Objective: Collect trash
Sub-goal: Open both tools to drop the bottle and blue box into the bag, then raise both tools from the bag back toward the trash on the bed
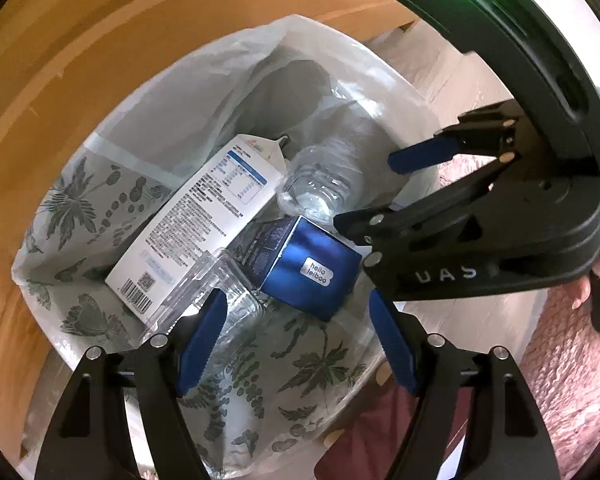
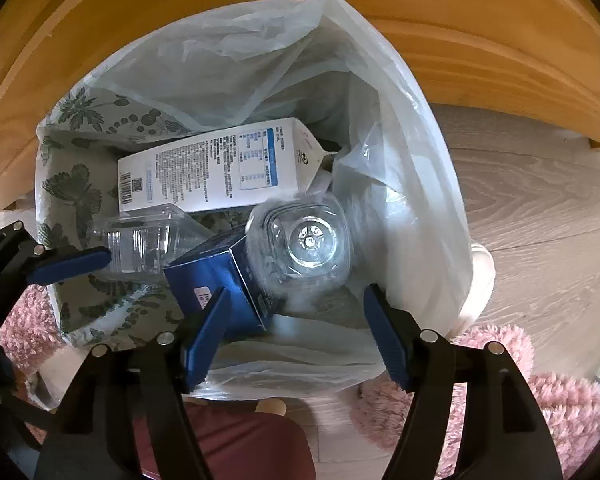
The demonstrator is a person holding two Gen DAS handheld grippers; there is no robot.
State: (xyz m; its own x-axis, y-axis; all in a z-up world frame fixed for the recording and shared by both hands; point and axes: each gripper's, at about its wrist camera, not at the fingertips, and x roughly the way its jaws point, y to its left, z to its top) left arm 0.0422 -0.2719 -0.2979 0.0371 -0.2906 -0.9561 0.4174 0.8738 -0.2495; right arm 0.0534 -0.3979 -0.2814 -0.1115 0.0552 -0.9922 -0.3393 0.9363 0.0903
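A leaf-patterned bin lined with a white bag (image 1: 112,128) (image 2: 420,152) holds a white carton (image 1: 204,216) (image 2: 216,168), a blue box (image 1: 308,268) (image 2: 216,276), a clear plastic tray (image 1: 216,292) (image 2: 144,236) and a clear bottle (image 1: 320,184) (image 2: 304,244). The bottle looks blurred in the right wrist view. My left gripper (image 1: 300,344) is open and empty above the bin's near rim. My right gripper (image 2: 296,332) is open and empty above the bin; it also shows in the left wrist view (image 1: 380,188).
A wooden furniture edge (image 1: 80,40) (image 2: 460,40) curves behind the bin. Pink shaggy rug (image 2: 500,400) (image 1: 572,380) and pale wood floor (image 2: 540,208) lie to the right. A dark red cloth (image 2: 240,440) is below the grippers.
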